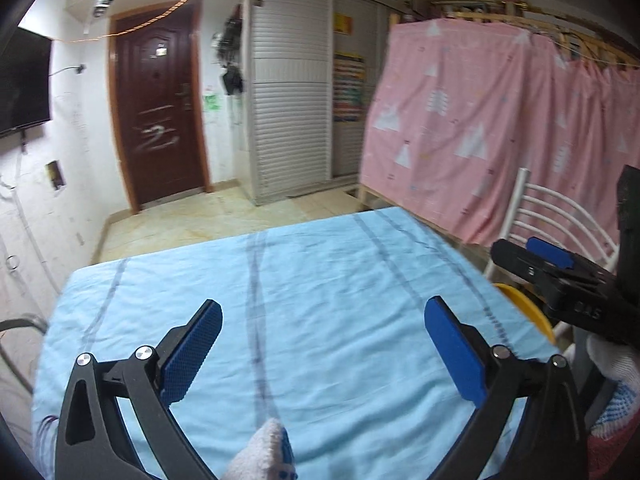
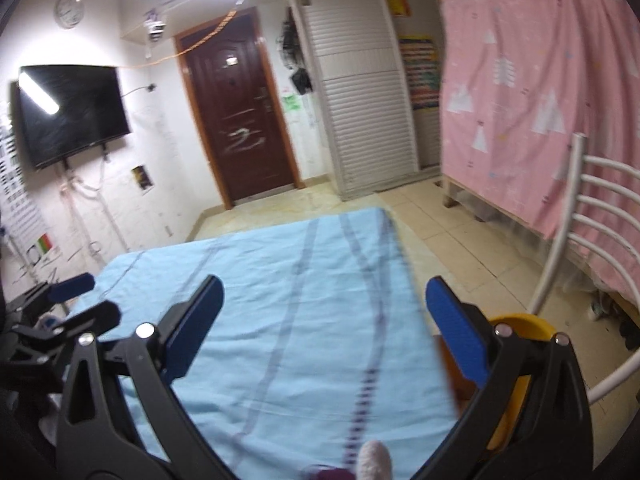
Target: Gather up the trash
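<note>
My left gripper [image 1: 323,306] stands open above a table covered with a light blue cloth [image 1: 304,304], and nothing is between its blue pads. My right gripper [image 2: 325,284] is open too and holds nothing; it hovers over the cloth's right part [image 2: 280,280]. Each gripper shows in the other's view: the right gripper [image 1: 520,249] at the right edge, the left gripper [image 2: 90,300] at the lower left. A yellow round container [image 2: 524,324] sits just past the table's right edge, and its rim also shows in the left wrist view [image 1: 532,316]. I see no piece of trash in either view.
A white metal chair [image 2: 592,208] stands to the right of the table, in front of a bed frame draped in pink cloth [image 2: 532,80]. Tiled floor [image 2: 452,240] runs to a brown door [image 2: 240,112] and white slatted cabinets [image 2: 360,92]. A television [image 2: 68,112] hangs on the left wall. White-gloved hands [image 1: 616,356] hold the grippers.
</note>
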A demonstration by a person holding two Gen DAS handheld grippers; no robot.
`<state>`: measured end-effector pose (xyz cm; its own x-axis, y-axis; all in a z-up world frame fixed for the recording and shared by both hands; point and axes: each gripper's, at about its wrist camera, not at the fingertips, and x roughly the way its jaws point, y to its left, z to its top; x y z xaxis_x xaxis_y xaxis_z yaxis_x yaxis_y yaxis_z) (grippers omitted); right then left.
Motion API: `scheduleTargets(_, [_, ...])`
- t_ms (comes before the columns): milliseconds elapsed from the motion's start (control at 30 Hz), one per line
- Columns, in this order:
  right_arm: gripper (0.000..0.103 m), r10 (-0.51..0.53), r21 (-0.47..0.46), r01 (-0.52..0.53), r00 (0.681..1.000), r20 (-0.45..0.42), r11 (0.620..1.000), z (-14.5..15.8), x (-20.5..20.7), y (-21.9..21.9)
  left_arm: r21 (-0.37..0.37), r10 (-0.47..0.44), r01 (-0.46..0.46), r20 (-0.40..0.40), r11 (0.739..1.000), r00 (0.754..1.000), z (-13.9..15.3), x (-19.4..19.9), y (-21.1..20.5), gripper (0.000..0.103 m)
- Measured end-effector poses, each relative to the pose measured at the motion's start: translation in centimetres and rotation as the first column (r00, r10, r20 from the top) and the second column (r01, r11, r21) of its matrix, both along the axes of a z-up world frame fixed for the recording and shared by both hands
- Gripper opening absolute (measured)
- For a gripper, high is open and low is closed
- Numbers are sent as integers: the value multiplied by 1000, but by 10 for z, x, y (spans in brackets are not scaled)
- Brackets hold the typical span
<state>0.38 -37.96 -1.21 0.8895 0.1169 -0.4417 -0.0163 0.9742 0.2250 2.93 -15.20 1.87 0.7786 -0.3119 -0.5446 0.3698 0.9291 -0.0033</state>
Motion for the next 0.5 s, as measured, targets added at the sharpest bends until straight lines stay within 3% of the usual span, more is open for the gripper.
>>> scheduleTargets(167, [97,78,-47,-76,997,24,996,2,2,33,16,85,-85,23,996,996,-1,-1,39,92])
scheduleTargets(500, [97,202,-78,-199,979,33,977,-2,2,77,-35,227,-227,1,973,974,-11,7,105,92])
